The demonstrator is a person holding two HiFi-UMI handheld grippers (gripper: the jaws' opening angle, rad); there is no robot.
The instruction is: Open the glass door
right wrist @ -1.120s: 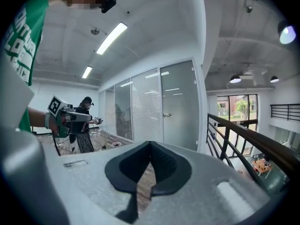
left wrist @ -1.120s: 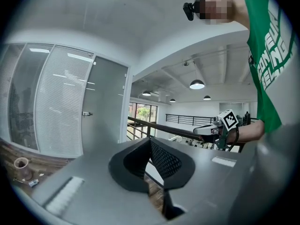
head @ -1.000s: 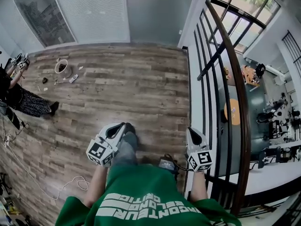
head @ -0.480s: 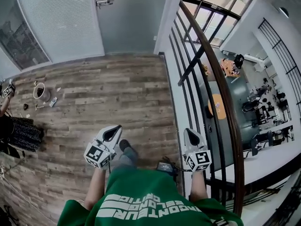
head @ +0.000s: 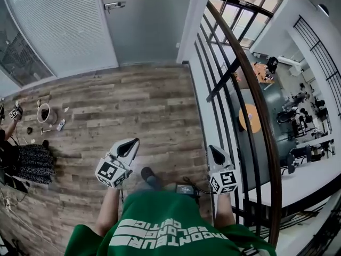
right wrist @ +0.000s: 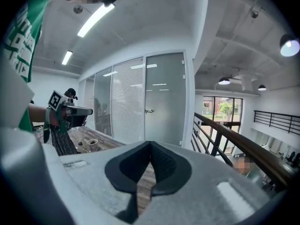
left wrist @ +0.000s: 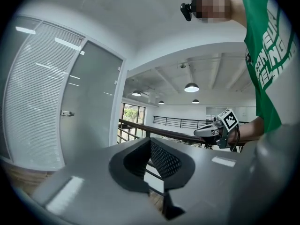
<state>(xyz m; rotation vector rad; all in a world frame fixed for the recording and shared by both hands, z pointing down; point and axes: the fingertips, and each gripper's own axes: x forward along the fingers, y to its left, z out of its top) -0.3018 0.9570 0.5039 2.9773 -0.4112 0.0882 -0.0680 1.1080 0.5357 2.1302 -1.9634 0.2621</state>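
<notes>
The frosted glass door [head: 146, 20] stands shut at the far end of the wooden floor, its metal handle [head: 114, 5] on its left side. It also shows in the left gripper view as door [left wrist: 91, 107] with handle [left wrist: 67, 113], and in the right gripper view as door [right wrist: 164, 102] with handle [right wrist: 149, 110]. My left gripper [head: 133, 141] and right gripper [head: 213, 149] are held out in front of me, well short of the door. Both are shut and empty, as seen close up on the left [left wrist: 150, 139] and right [right wrist: 150, 143].
A dark railing with a wooden rail [head: 250, 79] runs along the right, above a lower floor. A glass wall with blinds [head: 58, 25] adjoins the door on the left. A cup [head: 45, 112] and small bits lie on the floor at left, beside a seated person [head: 24, 161].
The view has advanced along the floor toward the door, and the cup and seated person have slid back at left. Both grippers keep their place before me, still shut.
</notes>
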